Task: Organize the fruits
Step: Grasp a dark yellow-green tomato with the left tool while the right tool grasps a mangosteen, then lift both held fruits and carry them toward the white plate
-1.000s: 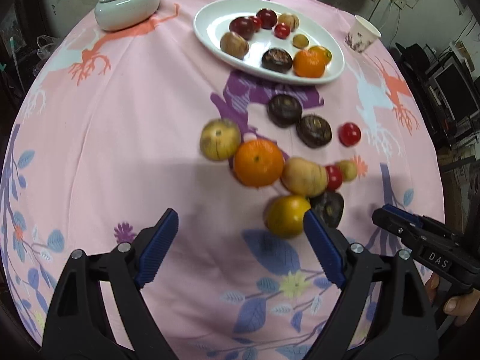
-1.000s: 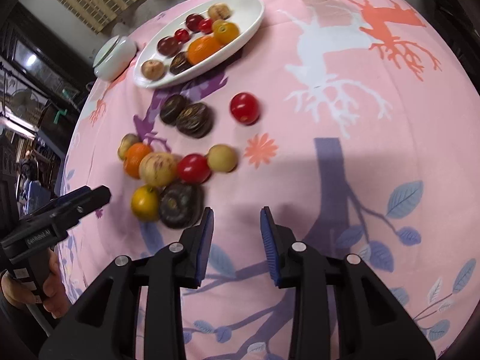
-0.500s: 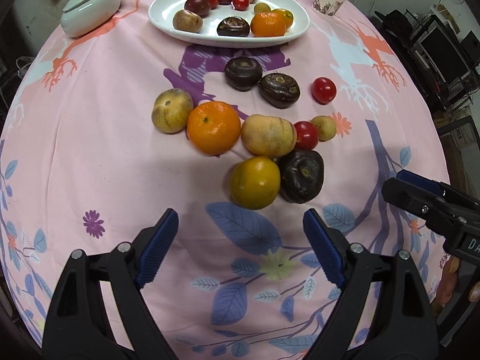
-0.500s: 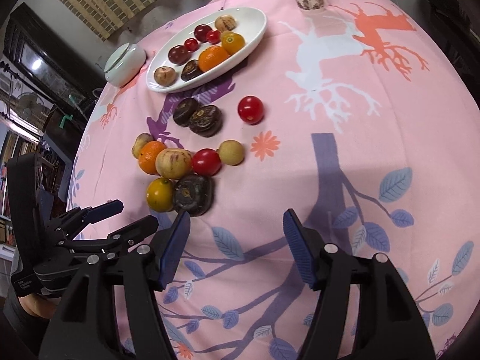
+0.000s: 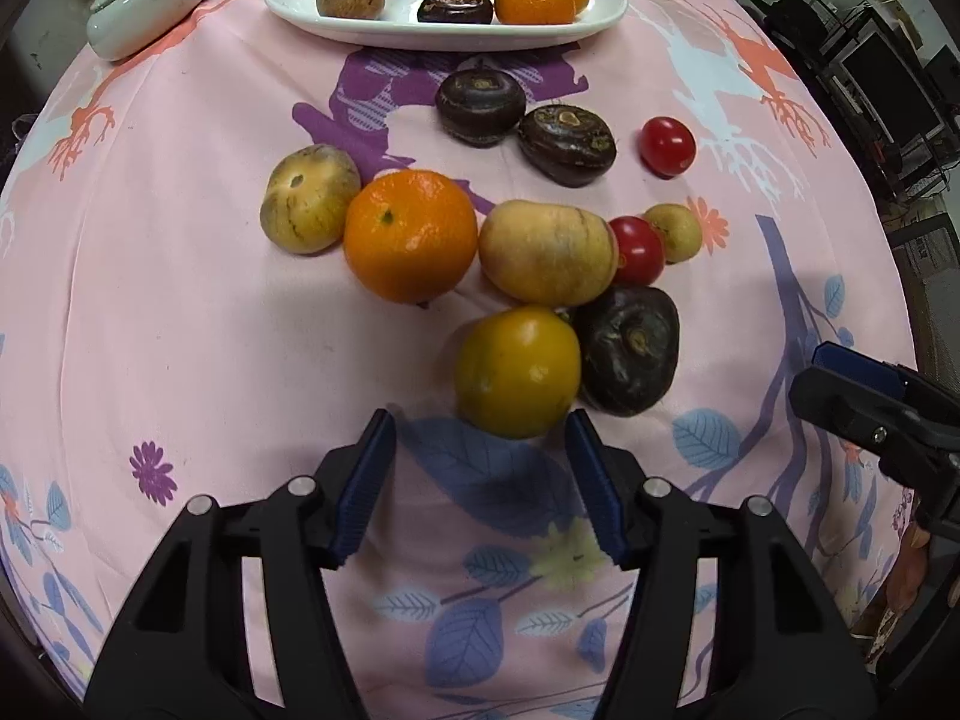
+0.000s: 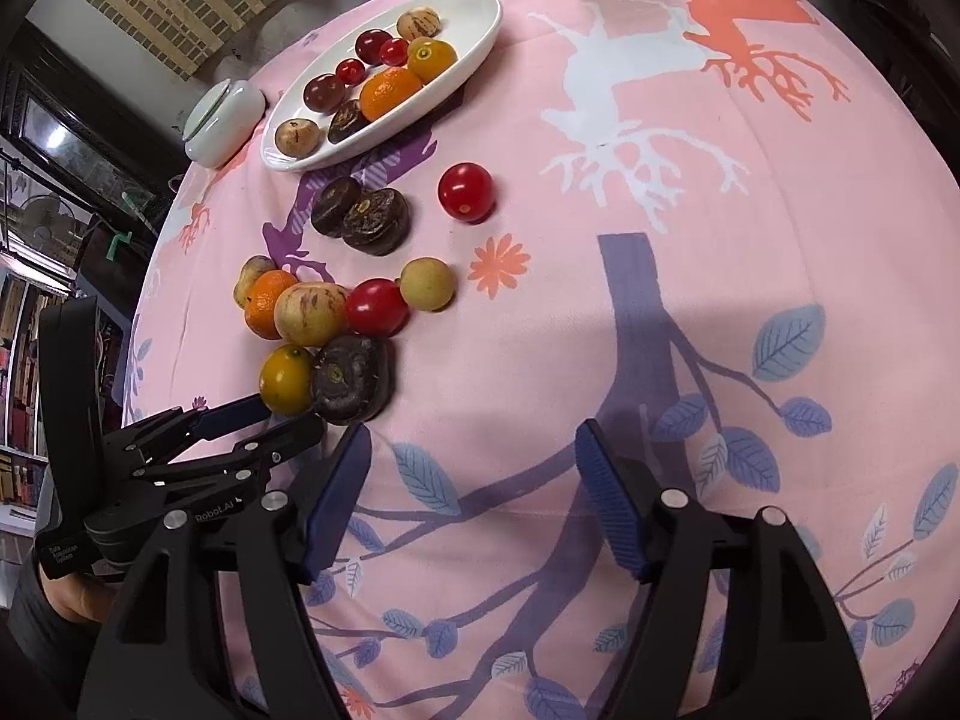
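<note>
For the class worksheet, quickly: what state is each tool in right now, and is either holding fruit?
Left tool: open, just been closing, holding nothing; the yellow fruit sits just ahead of its tips.
Right tool: open, just been opening, nothing between its fingers.

Loose fruits lie on the pink surface [image 5: 180,300] on the near side of the white plate [image 5: 600,6]: two dark purple ones [image 5: 480,105] closest to it, a red tomato [image 5: 667,145] beside them. Farther from the plate cluster a speckled melon [image 5: 309,198], an orange [image 5: 411,235], a tan fruit [image 5: 549,252], another tomato [image 5: 637,249], a yellow tomato [image 5: 517,371] and a dark fruit [image 5: 630,349]. The plate holds more fruits, including an orange one [image 5: 534,0].
</note>
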{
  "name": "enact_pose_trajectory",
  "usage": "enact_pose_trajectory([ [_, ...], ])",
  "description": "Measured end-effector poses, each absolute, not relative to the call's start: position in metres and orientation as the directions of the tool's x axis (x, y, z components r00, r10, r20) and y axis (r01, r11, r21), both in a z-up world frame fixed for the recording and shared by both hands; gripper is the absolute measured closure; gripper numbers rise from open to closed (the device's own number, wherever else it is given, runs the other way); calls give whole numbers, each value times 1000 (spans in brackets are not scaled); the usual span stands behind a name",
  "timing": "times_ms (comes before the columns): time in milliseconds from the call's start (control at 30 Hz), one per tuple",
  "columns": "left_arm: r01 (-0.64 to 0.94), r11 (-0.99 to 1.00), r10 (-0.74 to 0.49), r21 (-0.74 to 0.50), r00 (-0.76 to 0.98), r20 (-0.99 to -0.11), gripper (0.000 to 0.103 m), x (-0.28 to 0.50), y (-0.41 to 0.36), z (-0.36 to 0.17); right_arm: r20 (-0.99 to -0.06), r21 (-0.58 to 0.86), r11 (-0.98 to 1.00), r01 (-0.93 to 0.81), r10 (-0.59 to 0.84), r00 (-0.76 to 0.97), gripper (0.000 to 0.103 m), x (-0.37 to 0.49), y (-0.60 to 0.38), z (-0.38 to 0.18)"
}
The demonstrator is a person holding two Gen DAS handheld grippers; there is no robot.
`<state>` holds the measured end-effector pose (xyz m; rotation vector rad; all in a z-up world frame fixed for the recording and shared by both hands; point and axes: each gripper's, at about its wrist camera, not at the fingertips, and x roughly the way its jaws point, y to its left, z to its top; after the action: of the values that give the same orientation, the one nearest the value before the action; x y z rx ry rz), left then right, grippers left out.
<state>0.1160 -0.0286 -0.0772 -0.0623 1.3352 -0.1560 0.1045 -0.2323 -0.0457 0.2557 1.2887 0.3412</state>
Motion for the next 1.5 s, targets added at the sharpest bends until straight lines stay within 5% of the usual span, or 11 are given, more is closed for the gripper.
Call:
enact_pose_trajectory([
  [300, 114, 989, -121, -97, 228, -966, 42, 126, -36, -78, -906, 332, 932, -144, 357, 228, 32, 106, -223, -50],
  [433, 118, 988, -127, -104, 214, -969, 66, 129, -37, -75, -908, 310, 935, -172, 345, 237, 32, 105, -216, -49],
  [1233, 25, 983, -180, -180, 298, -938, 68, 108, 8, -60, -937, 128, 918, -374, 236, 259, 33, 124, -127, -73],
  [1367, 18, 984, -174, -177, 301, -938, 67, 113, 7, -63, -937, 98, 904, -417, 225, 268, 43, 124, -121, -73],
  [1400, 11, 984, -172, -176, 291, -941, 67, 114, 8, -66, -936, 103, 901, -421, 230, 264, 55, 124, -121, -72],
  [1500, -6, 981, -188, -196, 252, -949, 67, 118, 6, -76, -937, 137, 907, -399, 249, 244, 55, 127, -131, -70],
])
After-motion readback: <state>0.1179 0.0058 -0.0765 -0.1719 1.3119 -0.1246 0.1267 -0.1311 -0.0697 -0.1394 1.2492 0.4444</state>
